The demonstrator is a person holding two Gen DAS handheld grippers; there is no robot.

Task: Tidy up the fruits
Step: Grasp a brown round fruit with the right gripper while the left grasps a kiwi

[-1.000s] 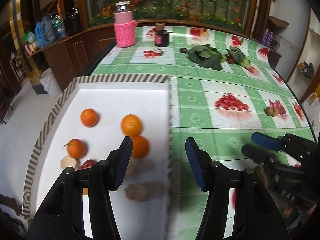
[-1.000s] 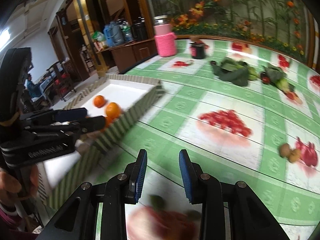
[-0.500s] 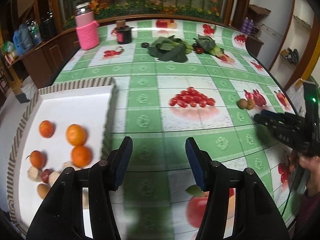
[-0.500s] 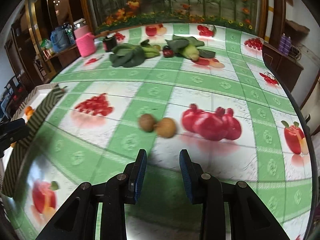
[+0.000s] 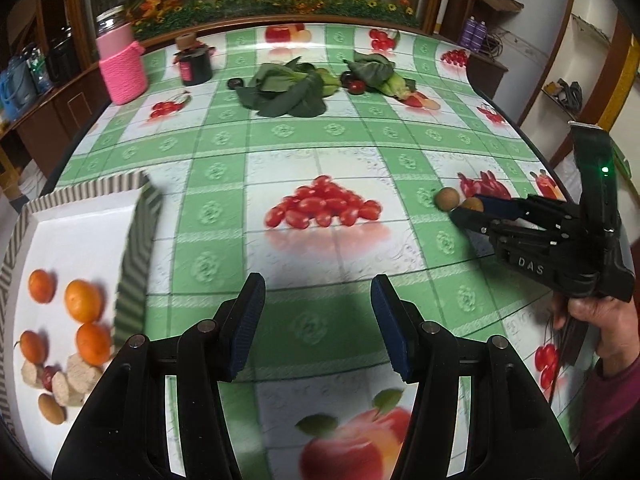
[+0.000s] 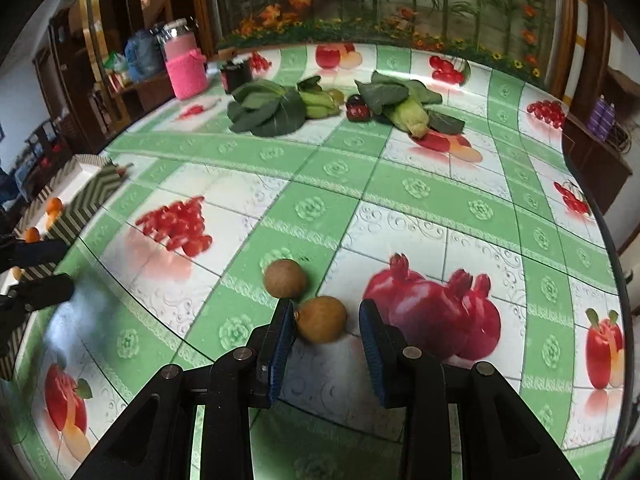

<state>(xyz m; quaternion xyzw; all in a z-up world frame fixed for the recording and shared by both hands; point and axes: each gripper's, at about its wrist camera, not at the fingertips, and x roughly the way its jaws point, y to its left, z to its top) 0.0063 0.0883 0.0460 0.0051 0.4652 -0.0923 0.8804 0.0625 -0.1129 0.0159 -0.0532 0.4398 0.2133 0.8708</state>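
1. The desk [image 5: 360, 140] has a green and white cloth with fruit pictures on it. A second ago both cameras looked mostly at the box; now they look out over the open cloth, so both hands have moved away from the box toward the loose fruit.
2. The white box [image 5: 76, 236] with striped walls sits at the left edge of the desk. It already holds oranges [image 5: 82, 300] and some small pale fruits.
3. The left gripper [image 5: 316, 320] hangs over bare cloth just right of the box. Its jaws are spread apart and hold nothing.
4. The right gripper [image 6: 324, 340] has come down over two small brown fruits, well apart from the box. Its jaws are spread, not pinching yet.
5. The near brown fruit [image 6: 322, 319] now lies between those jaws, touching or almost touching the left one. The other brown fruit [image 6: 285, 279] sits just beyond it, close by.
6. I think the next step is to squeeze the near fruit and carry it to the box. The jaws might bump the other fruit and make it roll.
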